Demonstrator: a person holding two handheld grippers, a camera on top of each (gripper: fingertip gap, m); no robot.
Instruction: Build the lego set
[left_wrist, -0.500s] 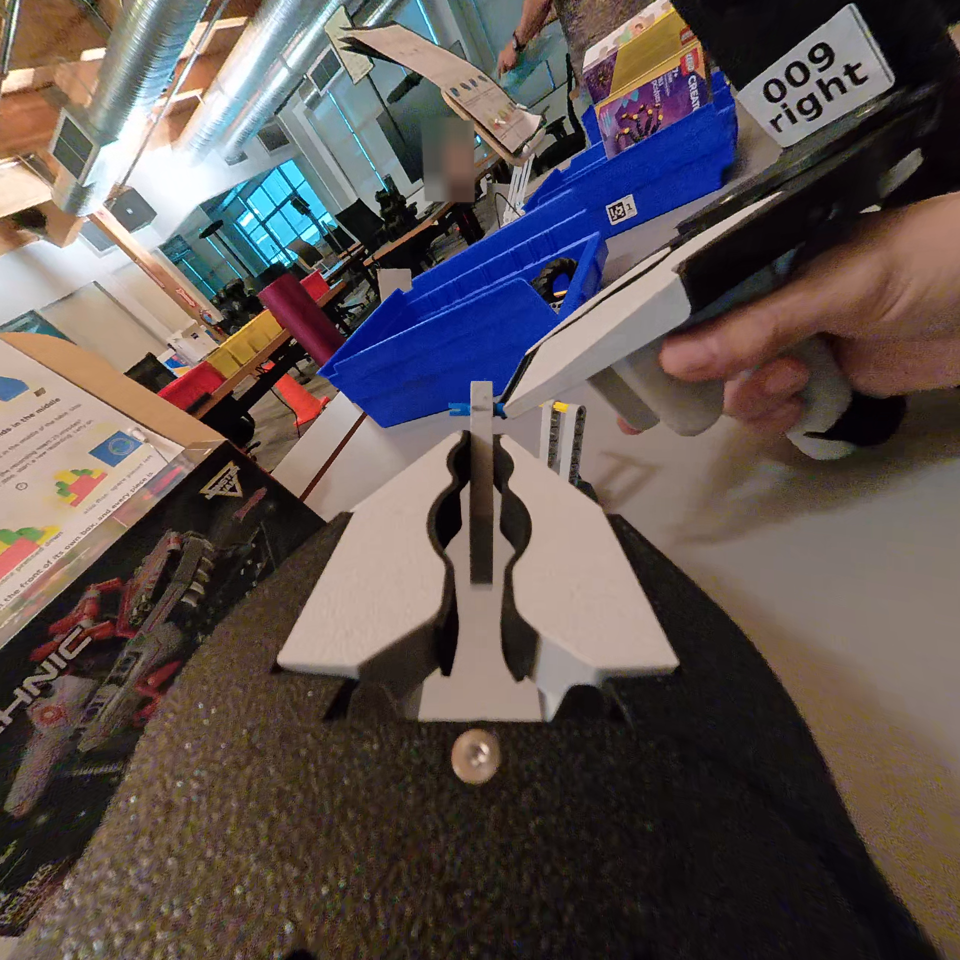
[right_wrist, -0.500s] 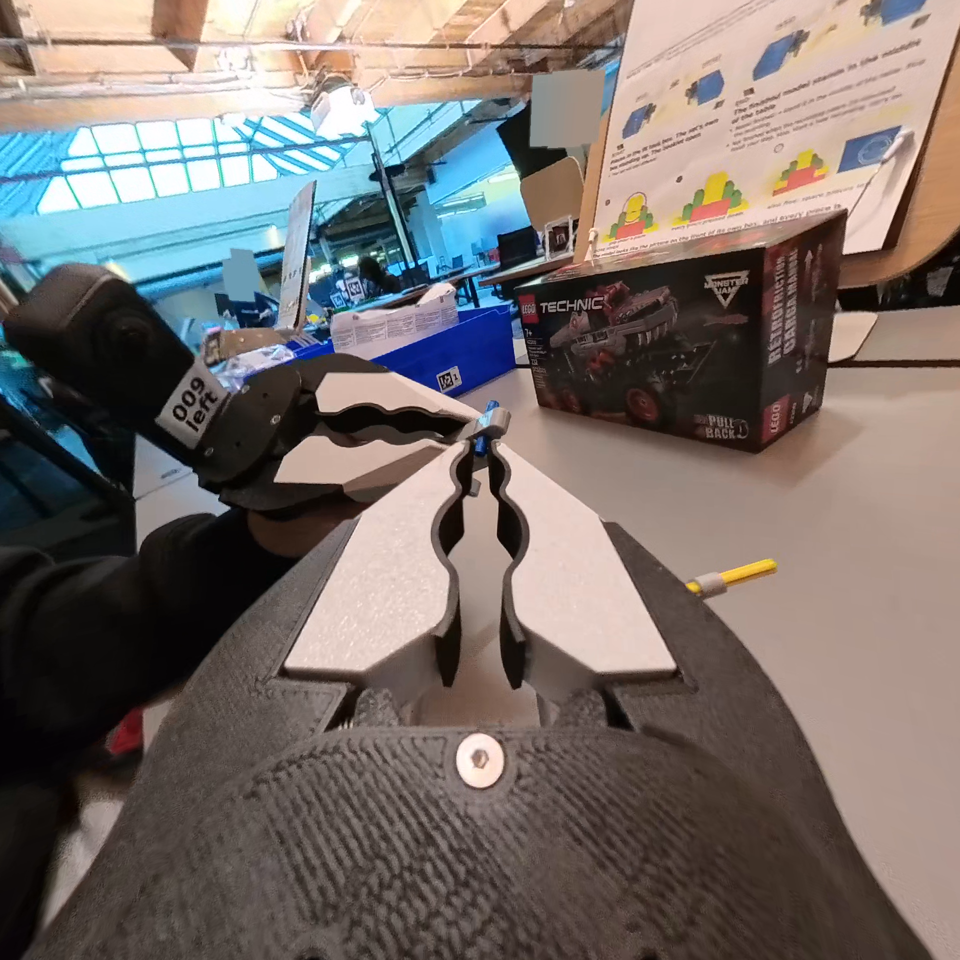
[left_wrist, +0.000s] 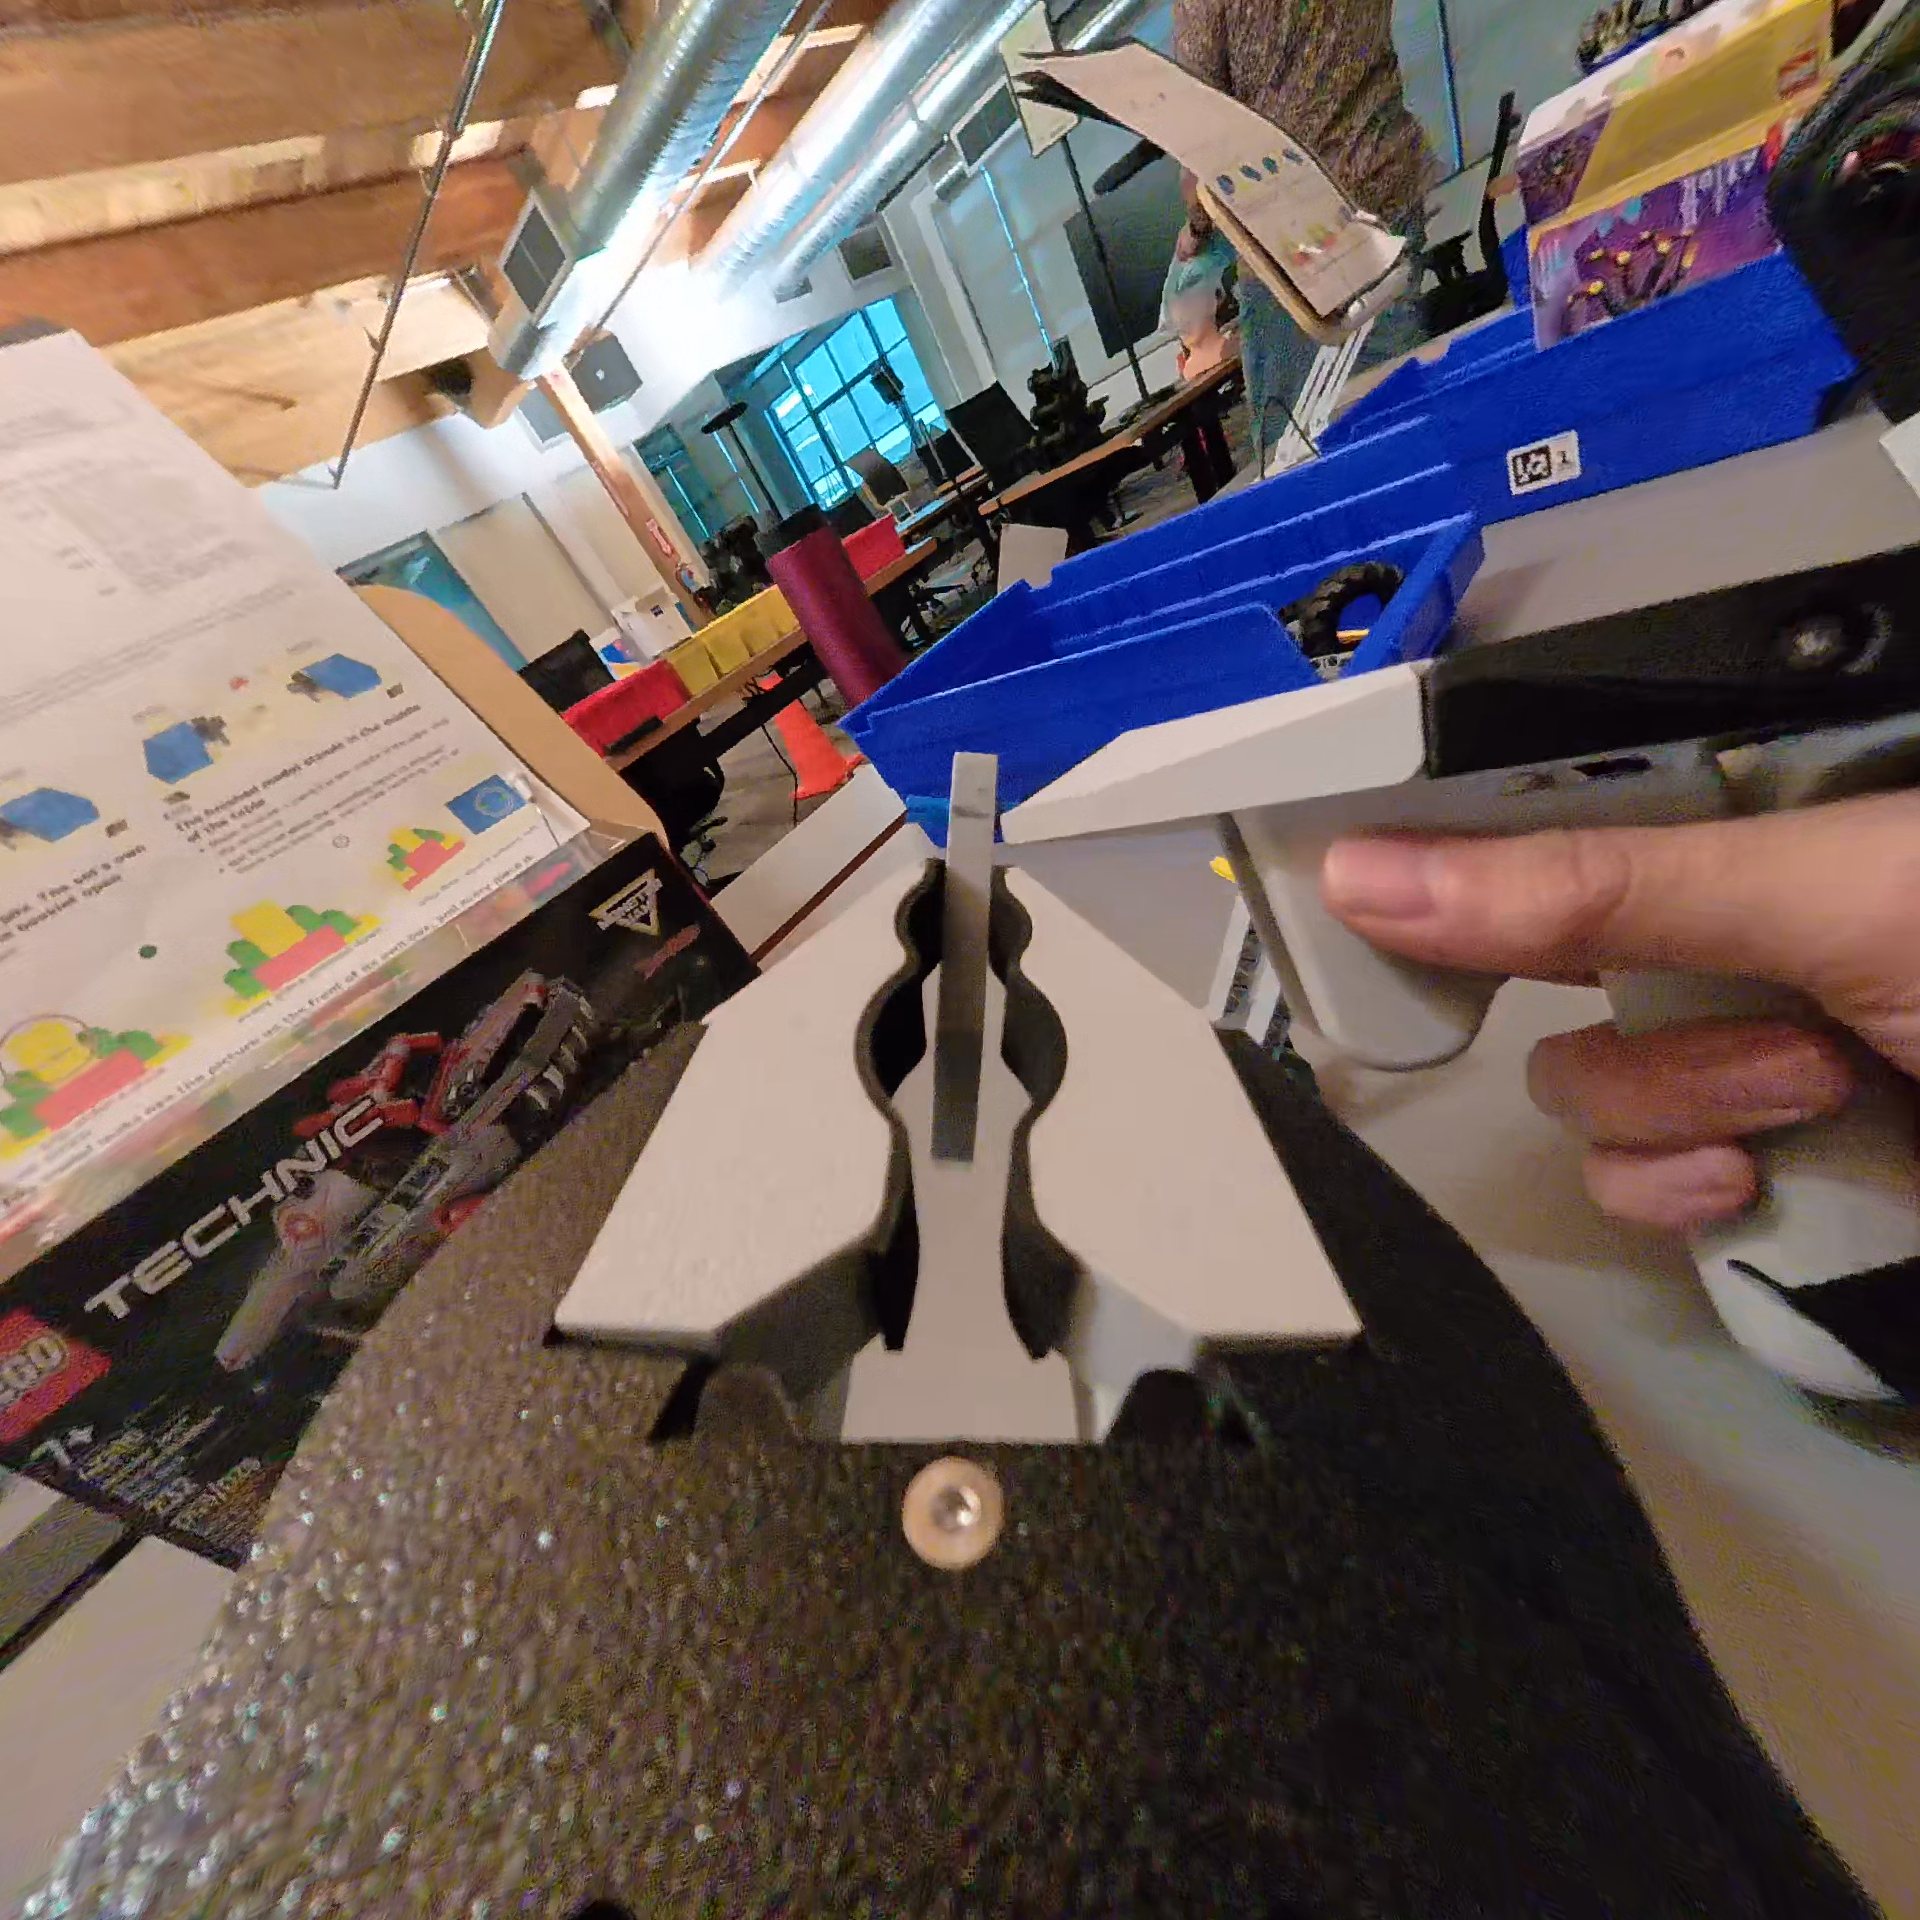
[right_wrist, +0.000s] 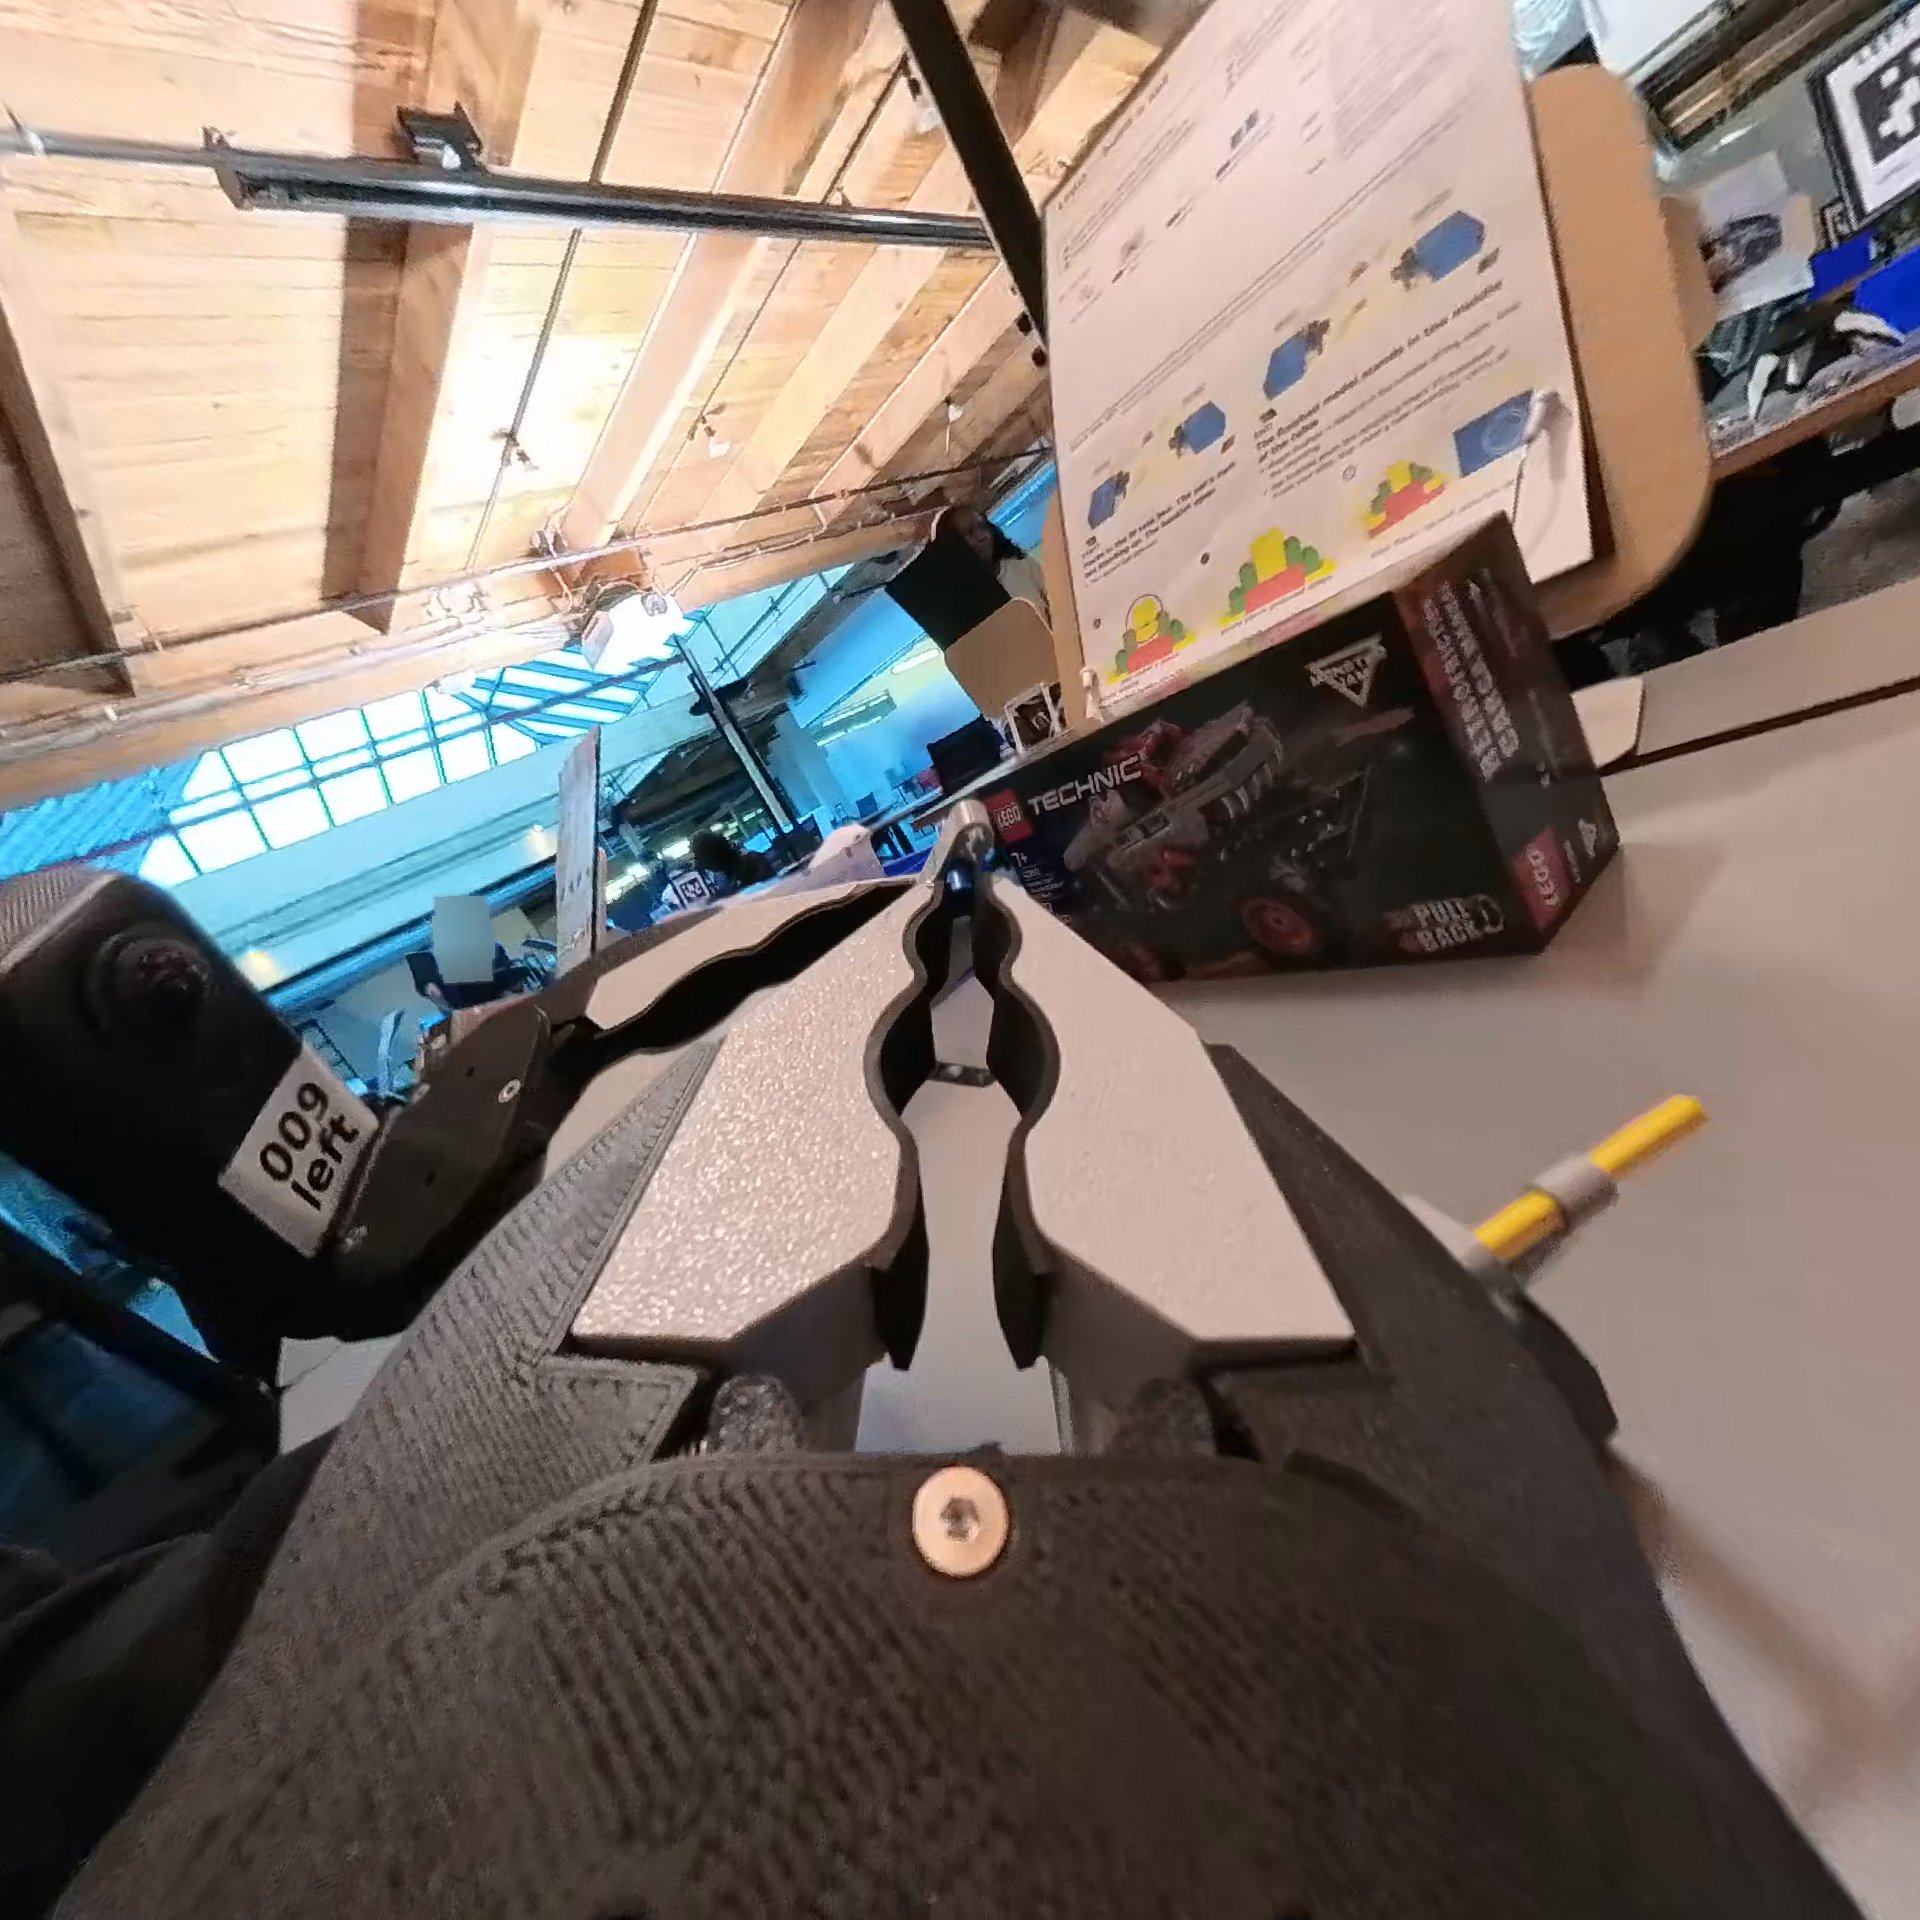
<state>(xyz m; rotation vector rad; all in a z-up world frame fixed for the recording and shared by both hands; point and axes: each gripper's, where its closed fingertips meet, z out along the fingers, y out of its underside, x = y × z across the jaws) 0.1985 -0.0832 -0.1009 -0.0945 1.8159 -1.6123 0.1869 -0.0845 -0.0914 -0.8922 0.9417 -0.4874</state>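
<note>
Blue bins (left_wrist: 1143, 665) line the far side of my bench (right_wrist: 1714, 1039), one with a black tyre (left_wrist: 1345, 613) inside. The dark set box (right_wrist: 1351, 821) sits ahead under the instruction sheet (right_wrist: 1299, 343), and a yellow axle with a grey bush (right_wrist: 1558, 1195) lies loose on the bench to my right. My left hand-held gripper (left_wrist: 971, 883) is clamped on a flat grey beam (left_wrist: 966, 956) that stands upright between its fingers. My right hand-held gripper (right_wrist: 966, 904) comes in tip to tip with it, nearly closed, pinching a small grey pin (right_wrist: 964, 831) at the very tips. A bare hand (left_wrist: 1662, 997) squeezes that gripper's trigger.
</note>
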